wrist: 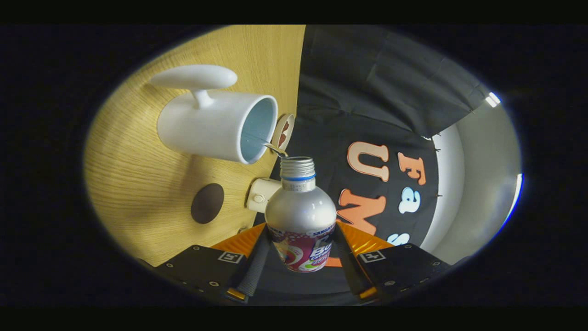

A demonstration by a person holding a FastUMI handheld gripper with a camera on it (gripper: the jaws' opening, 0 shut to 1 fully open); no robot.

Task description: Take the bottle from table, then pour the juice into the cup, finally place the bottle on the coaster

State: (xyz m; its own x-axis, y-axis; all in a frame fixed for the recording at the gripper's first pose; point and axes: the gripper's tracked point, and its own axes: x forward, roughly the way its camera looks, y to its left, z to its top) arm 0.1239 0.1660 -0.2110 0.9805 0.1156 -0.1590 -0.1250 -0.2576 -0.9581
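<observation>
My gripper (pixel 301 257) is shut on a silver bottle (pixel 301 216) with a colourful label, held between both fingers. The whole view is rolled over, so the wooden table (pixel 138 184) stands like a wall beside the bottle. The bottle's open threaded mouth (pixel 296 162) sits right at the rim of a white mug (pixel 216 124) with a wide handle. A thin stream of liquid (pixel 272 147) runs from the mouth into the mug's pale blue inside. A dark round coaster (pixel 207 203) lies on the table beside the fingers, short of the mug.
A small white cap-like object (pixel 261 195) rests on the table by the bottle's shoulder. A round white and red-brown thing (pixel 283 131) peeks out behind the mug's rim. Black booth cloth (pixel 376 101) hangs past the table's edge, a pale wall (pixel 477 174) beyond.
</observation>
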